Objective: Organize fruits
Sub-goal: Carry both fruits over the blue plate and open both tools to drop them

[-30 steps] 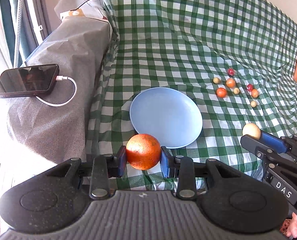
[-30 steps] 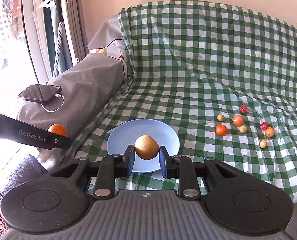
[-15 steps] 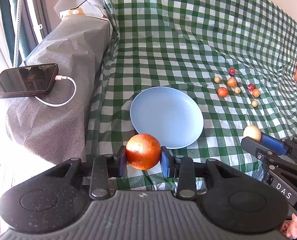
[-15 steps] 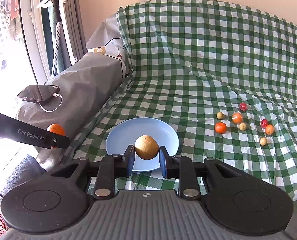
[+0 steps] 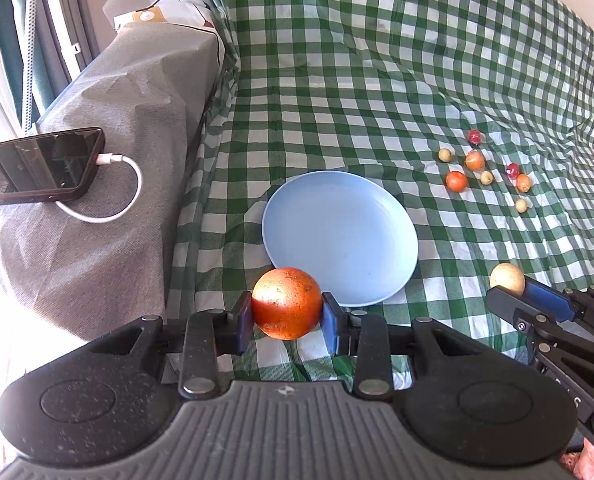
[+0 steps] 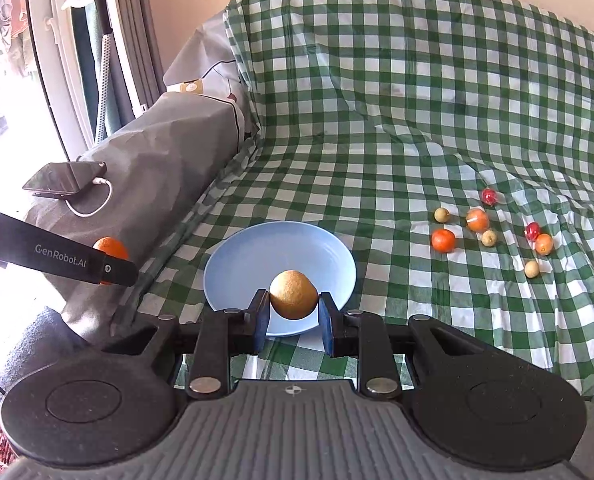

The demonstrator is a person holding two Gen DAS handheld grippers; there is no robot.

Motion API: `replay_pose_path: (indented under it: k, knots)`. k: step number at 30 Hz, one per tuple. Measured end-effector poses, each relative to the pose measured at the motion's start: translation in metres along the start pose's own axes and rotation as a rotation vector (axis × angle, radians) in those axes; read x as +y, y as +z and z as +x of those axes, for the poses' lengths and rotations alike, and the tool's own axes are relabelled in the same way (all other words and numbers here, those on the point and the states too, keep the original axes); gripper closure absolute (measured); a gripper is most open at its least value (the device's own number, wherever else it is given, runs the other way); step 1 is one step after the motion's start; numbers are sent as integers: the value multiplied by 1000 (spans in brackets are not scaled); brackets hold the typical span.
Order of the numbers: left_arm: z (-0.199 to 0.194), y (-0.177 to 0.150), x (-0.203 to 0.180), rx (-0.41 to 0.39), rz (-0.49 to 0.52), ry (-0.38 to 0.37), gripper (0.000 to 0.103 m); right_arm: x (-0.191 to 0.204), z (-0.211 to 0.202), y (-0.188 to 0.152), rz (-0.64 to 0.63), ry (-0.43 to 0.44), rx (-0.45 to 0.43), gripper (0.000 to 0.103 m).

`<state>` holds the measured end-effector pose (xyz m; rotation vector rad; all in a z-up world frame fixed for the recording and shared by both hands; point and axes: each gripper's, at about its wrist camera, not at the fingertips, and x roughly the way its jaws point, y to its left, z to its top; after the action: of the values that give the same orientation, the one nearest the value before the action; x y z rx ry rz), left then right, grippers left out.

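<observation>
An orange (image 5: 286,303) is pinched between the pads of the left gripper (image 5: 287,318), and a tan round fruit (image 6: 294,295) is pinched by the right gripper (image 6: 293,320); both are held above the near edge of the blue plate (image 5: 339,236), which lies just ahead of each gripper and carries nothing. Beyond the plate and off to the right of both grippers, small loose fruits (image 6: 443,240) are scattered on the checked cloth (image 6: 377,152), well apart from the plate. The chief risk is judged to be rolling: both fruits are round and the plate is shallow, so a release from height or over the rim could send one onto the cloth. Should both be released together, one fruit could be knocked out by the other, or the grippers could be brought into contact over the plate. The cloth is wrinkled, so the plate could be tipped if its rim is pressed.
</observation>
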<state>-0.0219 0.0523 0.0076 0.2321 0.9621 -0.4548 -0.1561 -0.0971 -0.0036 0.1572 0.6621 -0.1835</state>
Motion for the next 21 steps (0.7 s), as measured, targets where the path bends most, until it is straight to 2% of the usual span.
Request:
replay_pose_path:
  k: [13,21]
  knots:
    - [98,37,-18,117,39,29,64,-12,90,1,-1,-26,132,76]
    - [148,51,-25,159,98,51,64,-18,143,3,-31,-34,207,76]
